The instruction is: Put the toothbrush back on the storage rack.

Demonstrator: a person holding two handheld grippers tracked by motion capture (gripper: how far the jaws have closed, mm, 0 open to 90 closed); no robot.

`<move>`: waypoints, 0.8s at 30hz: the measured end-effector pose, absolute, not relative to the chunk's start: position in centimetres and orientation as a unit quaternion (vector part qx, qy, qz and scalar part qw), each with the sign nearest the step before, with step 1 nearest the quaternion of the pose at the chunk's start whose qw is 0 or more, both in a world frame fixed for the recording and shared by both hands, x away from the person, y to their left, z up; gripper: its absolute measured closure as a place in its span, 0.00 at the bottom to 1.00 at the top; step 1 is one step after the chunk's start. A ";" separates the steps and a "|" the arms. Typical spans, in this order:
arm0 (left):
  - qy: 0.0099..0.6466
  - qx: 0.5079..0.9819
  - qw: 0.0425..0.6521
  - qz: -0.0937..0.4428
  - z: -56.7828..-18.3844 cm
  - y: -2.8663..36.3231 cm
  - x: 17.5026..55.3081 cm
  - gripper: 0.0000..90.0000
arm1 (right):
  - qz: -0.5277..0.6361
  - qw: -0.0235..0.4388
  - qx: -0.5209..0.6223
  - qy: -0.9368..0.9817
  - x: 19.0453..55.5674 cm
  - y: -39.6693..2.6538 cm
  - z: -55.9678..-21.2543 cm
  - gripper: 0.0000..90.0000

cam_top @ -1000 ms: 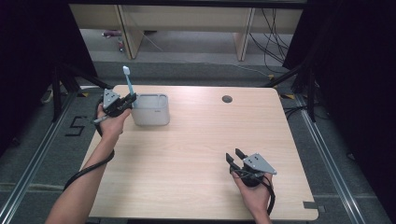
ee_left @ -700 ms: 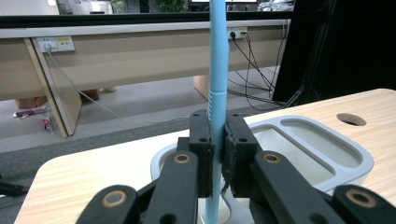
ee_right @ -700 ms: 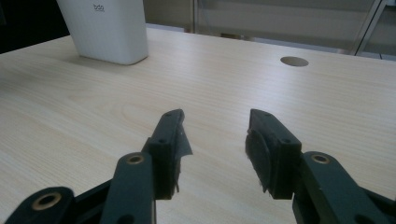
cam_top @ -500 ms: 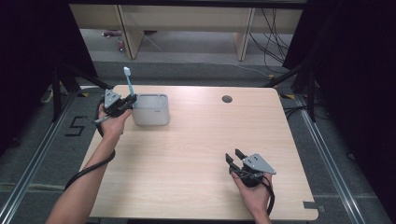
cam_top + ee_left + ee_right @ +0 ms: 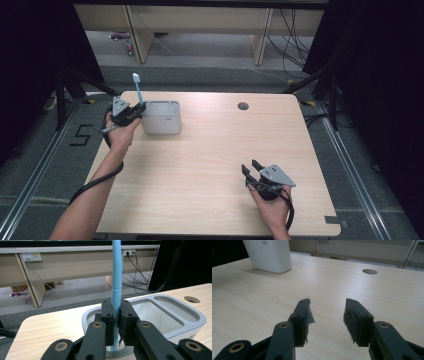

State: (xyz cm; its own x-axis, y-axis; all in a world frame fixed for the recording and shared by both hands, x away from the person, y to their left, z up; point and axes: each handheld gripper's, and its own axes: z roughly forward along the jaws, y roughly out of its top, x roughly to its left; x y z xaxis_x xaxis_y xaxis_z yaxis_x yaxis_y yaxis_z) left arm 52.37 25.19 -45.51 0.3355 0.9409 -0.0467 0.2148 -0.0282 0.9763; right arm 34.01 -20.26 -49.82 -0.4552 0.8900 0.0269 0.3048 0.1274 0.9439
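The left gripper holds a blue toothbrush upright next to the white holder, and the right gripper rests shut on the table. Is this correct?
Not quite. The right gripper is open: the right gripper view shows its fingers standing apart with bare table between them. The rest holds: the left gripper grips the blue toothbrush upright by the white holder.

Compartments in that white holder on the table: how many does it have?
2 at least. A large compartment takes most of the white holder; a narrower compartment lies beside it. The jaws and blue toothbrush hide its near end.
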 end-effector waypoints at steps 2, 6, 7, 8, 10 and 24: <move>0.461 0.628 0.522 0.347 -45.5 25.2 52.4 0.92 | 0.499 0.293 0.433 0.691 34.0 -20.3 -49.8 0.62; 0.464 0.629 0.520 0.345 -45.6 25.2 52.4 0.92 | 0.494 0.297 0.432 0.694 34.0 -20.3 -49.8 0.62; 0.464 0.630 0.519 0.344 -45.6 25.2 52.4 0.92 | 0.492 0.297 0.432 0.694 34.0 -20.3 -49.8 0.62; 0.465 0.631 0.518 0.343 -45.6 25.2 52.4 0.92 | 0.493 0.295 0.434 0.694 33.9 -20.3 -49.8 0.62; 0.466 0.631 0.518 0.342 -45.6 25.2 52.4 0.92 | 0.493 0.295 0.435 0.694 33.9 -20.3 -49.8 0.62; 0.468 0.635 0.518 0.330 -45.5 25.1 52.1 0.85 | 0.494 0.299 0.429 0.694 34.0 -20.3 -49.9 0.62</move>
